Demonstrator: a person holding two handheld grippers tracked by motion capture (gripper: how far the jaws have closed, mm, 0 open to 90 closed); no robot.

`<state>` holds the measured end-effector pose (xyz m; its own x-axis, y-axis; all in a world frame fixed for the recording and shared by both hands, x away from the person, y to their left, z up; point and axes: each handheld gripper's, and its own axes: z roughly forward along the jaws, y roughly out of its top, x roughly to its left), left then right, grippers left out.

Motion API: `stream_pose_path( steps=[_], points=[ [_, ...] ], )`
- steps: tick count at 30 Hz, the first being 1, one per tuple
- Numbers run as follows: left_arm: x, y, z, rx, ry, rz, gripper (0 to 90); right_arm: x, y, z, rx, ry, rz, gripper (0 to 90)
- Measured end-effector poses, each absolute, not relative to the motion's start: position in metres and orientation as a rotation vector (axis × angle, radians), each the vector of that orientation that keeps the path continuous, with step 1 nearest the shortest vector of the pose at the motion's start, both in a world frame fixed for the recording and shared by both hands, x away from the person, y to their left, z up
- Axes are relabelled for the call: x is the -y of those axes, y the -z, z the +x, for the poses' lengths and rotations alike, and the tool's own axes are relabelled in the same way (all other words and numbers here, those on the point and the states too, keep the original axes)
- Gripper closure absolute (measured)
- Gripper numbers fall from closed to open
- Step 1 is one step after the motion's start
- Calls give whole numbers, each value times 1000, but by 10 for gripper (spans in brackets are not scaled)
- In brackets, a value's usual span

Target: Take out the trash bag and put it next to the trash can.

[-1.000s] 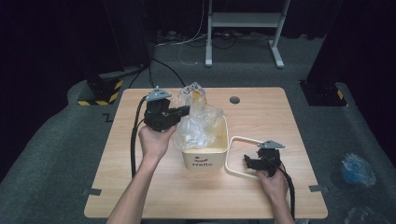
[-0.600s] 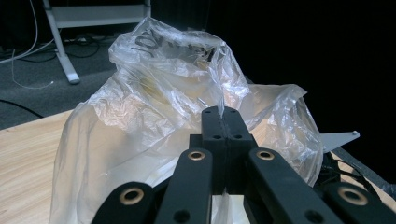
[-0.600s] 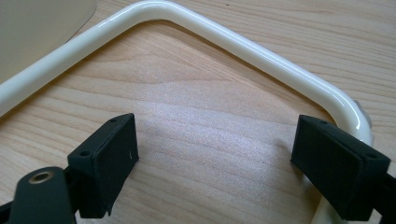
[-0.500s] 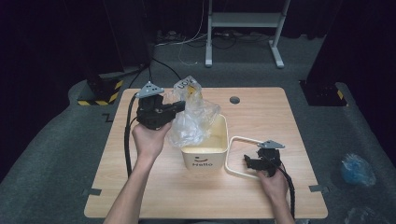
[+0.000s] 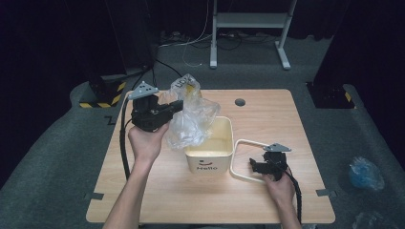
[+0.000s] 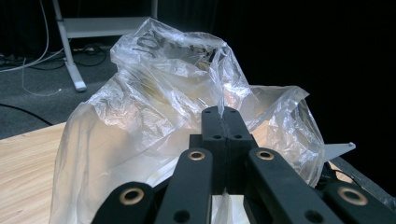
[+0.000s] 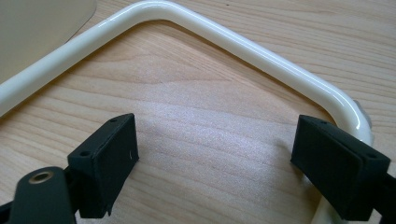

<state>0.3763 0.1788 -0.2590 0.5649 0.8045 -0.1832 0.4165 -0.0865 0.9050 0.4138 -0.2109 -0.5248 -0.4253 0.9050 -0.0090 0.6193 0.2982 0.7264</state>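
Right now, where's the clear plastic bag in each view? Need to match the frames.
High view: plastic bag left of centre, rising out of the cream bin, pinched by the left gripper.
Left gripper view: bag across the centre, clamped between the shut jaws.
Right gripper view: not in it; open jaws by the bin's loop handle.
Shared landmark: the wooden table.

A light wooden table (image 5: 286,114) carries a cream plastic bin (image 5: 208,152), its loop handle (image 7: 224,42) lying flat beyond the right gripper's fingertips (image 7: 107,158).
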Motion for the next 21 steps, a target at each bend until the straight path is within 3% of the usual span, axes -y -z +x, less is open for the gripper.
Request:
stream_pose_path(
  steps=[21],
  points=[
    [-218, 263, 364, -1095, -482, 1641, 898, 211, 525, 414, -2152, -919, 1361, 142]
  ],
)
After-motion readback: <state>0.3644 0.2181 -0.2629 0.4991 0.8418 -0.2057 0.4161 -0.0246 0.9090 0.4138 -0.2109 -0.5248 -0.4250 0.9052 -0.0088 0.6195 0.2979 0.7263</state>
